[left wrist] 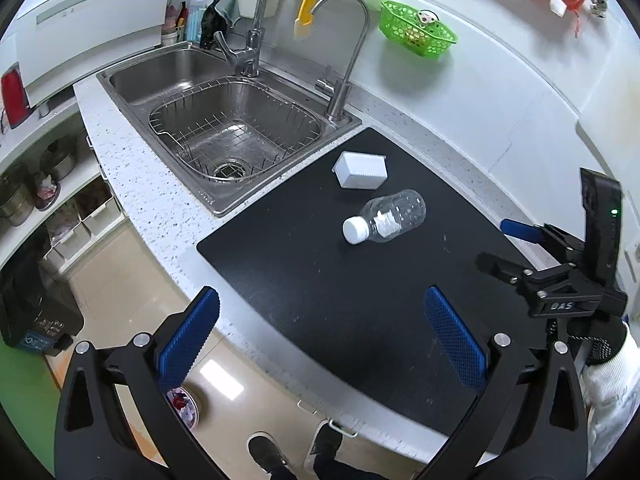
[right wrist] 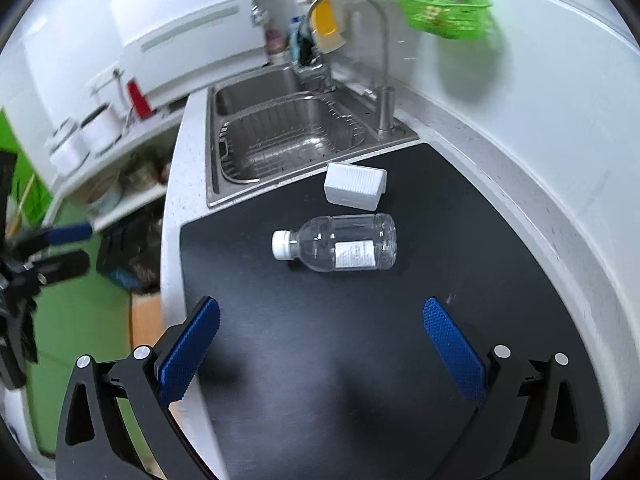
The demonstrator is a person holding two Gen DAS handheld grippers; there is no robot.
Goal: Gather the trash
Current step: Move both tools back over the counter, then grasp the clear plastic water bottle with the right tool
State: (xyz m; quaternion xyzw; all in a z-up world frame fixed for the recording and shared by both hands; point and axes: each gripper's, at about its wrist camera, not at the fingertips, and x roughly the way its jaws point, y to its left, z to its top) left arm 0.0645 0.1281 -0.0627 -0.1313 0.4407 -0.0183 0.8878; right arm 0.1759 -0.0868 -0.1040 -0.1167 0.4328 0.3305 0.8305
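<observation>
Clear bottle (right wrist: 340, 244): white label, print unreadable; white box (right wrist: 354, 186) blank.

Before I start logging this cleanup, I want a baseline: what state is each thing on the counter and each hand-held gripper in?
Bottle: lying on its side on the black mat, white cap on, looks empty.
White box: resting on the mat beside the sink, apart from the bottle.
Sink rack: seated in the basin, nothing in it.
Left hand-held gripper: open, holding nothing.
Right hand-held gripper: open, holding nothing.
</observation>
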